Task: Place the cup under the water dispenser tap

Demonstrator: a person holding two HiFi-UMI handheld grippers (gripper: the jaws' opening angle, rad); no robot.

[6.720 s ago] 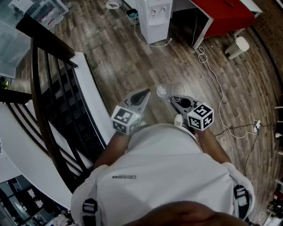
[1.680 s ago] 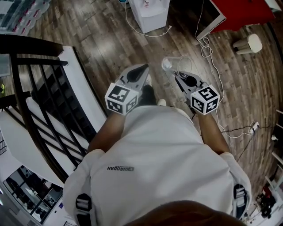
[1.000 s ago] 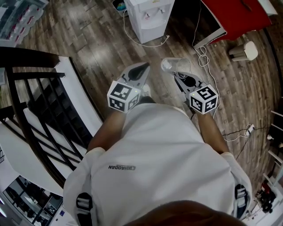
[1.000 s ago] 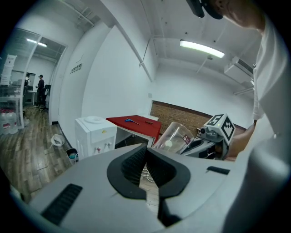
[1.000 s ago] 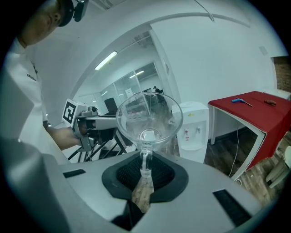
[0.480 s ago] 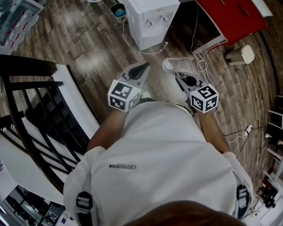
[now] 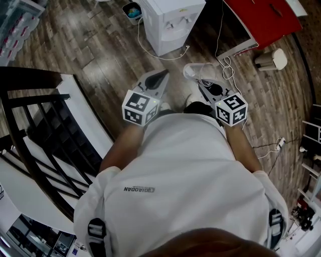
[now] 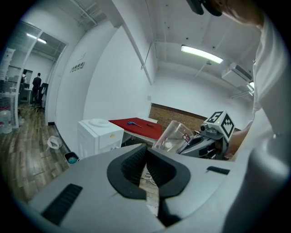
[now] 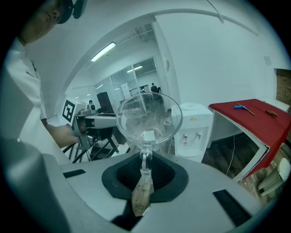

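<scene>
**Cup's in the right gripper, dispenser is well ahead of me**

So here's where I'm at. The right gripper (image 9: 144,166) has its fingers clamped on the wall of the clear cup (image 9: 149,118). The thin plastic is pinched between the pads and the rest of the cup sticks out past the tips, tipped over rather than upright. From the head view it hangs in the air above the wood floor (image 7: 110,55), nowhere near a tap.

The left gripper (image 8: 146,152) is carrying nothing. Its fingers are closed together at the tips, and only a sliver of floor shows through lower down. It sits just beside the right one, both pointing the same way at about the same height.

The white water dispenser (image 7: 173,22) stands ahead of both grippers, well apart from the cup, with its two taps facing me in the right gripper view. A small bucket (image 7: 131,10) sits next to it on one side, and a red counter (image 7: 266,20) is on the other. White cables (image 7: 235,70) trail across the floor near the right gripper. A black railing (image 7: 40,100) runs along my left.
</scene>
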